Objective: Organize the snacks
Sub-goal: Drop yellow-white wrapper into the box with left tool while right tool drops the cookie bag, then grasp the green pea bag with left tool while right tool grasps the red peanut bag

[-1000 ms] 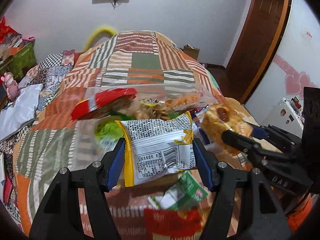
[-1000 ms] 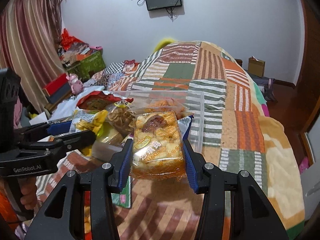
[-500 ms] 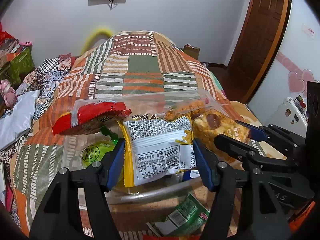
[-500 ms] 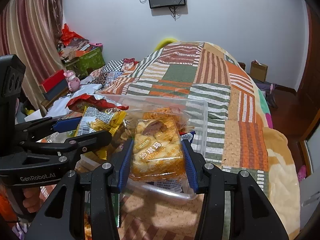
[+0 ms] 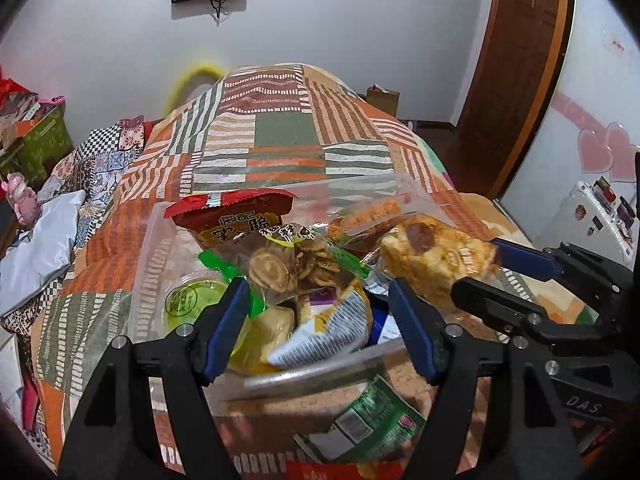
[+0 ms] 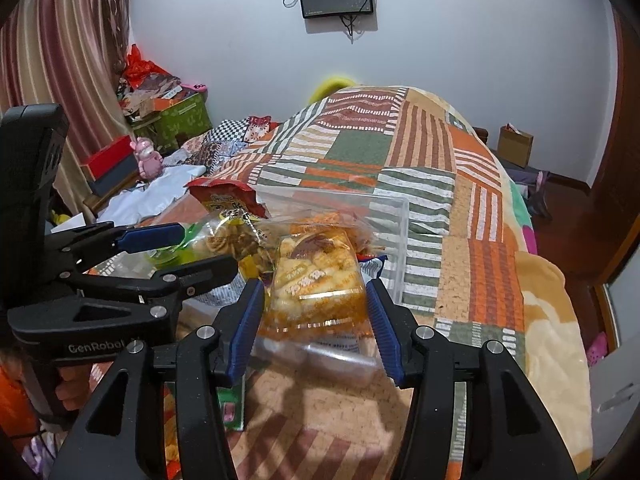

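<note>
The left gripper [image 5: 318,328] hangs over the near edge of the bin [image 5: 152,248], its jaws spread, and the white packet [image 5: 320,332] lies loose between them, touching neither pad as far as can be seen. Beside it, the right gripper [image 6: 314,320] has its jaws set wide about the puff pack [image 6: 316,280]; whether they bear on it I cannot tell. The pack sits high on the heap — it could slide over the bin's near wall onto the bed [image 6: 480,200]. Behind it the red bag [image 5: 236,220] leans atop the pile; a nudge might topple it out the far side.
</note>
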{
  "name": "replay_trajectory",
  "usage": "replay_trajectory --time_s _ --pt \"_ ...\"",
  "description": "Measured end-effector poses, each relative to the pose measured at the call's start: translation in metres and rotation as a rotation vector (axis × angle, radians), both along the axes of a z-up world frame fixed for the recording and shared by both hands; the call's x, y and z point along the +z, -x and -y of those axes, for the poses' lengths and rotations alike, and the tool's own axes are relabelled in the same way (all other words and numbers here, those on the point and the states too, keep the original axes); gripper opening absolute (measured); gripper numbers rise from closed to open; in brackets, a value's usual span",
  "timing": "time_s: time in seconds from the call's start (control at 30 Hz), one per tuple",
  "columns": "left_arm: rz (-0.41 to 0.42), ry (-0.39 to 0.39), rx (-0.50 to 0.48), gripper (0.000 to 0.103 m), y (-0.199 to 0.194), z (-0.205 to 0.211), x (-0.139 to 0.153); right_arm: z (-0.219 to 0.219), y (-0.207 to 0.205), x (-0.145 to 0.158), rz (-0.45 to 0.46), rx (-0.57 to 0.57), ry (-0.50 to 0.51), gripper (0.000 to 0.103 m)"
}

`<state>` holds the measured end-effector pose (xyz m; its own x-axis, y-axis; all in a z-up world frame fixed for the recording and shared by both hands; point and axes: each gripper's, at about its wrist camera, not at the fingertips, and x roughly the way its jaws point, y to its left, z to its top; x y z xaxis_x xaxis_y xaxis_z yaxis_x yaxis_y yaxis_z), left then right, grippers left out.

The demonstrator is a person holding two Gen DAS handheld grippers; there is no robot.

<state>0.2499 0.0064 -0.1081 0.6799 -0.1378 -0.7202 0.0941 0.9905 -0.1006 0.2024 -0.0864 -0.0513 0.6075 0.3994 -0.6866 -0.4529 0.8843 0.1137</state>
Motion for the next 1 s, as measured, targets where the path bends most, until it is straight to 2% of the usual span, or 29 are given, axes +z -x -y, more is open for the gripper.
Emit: replay_trajectory --time_s 0.17,0.23,0.4,0.47,0.57,0.7,0.83,1.0 --pt "0.016 0.016 0.01 0.072 0.019 -0.006 0.013 0.006 0.012 0.008 0.013 -0.006 -0.018 0.05" --pt "0.022 0.018 0.015 0.075 0.027 -0.009 0.017 0.009 0.017 0.01 0.015 -0.009 -0.027 0.051" --pt "0.03 0.003 0.032 0.077 0.055 -0.018 0.024 0.008 0.036 0.015 0.014 0.002 -0.052 0.053" --pt "0.023 0.003 0.037 0.077 0.066 -0.023 0.024 0.006 0.045 0.016 0.013 0.012 -0.054 0.057" --pt "0.007 0.0 0.045 0.078 0.081 -0.029 0.021 0.001 0.057 0.016 0.012 0.028 -0.06 0.064" --pt "-0.01 -0.014 0.061 0.08 0.101 -0.038 0.013 -0.01 0.072 0.012 0.001 0.069 -0.064 0.065" --pt "-0.032 -0.008 0.084 0.08 0.117 -0.051 0.004 -0.025 0.083 -0.002 -0.037 0.116 -0.071 0.07" --pt "-0.066 -0.01 0.103 0.08 0.139 -0.068 -0.012 -0.047 0.086 -0.025 -0.102 0.151 -0.055 0.071"
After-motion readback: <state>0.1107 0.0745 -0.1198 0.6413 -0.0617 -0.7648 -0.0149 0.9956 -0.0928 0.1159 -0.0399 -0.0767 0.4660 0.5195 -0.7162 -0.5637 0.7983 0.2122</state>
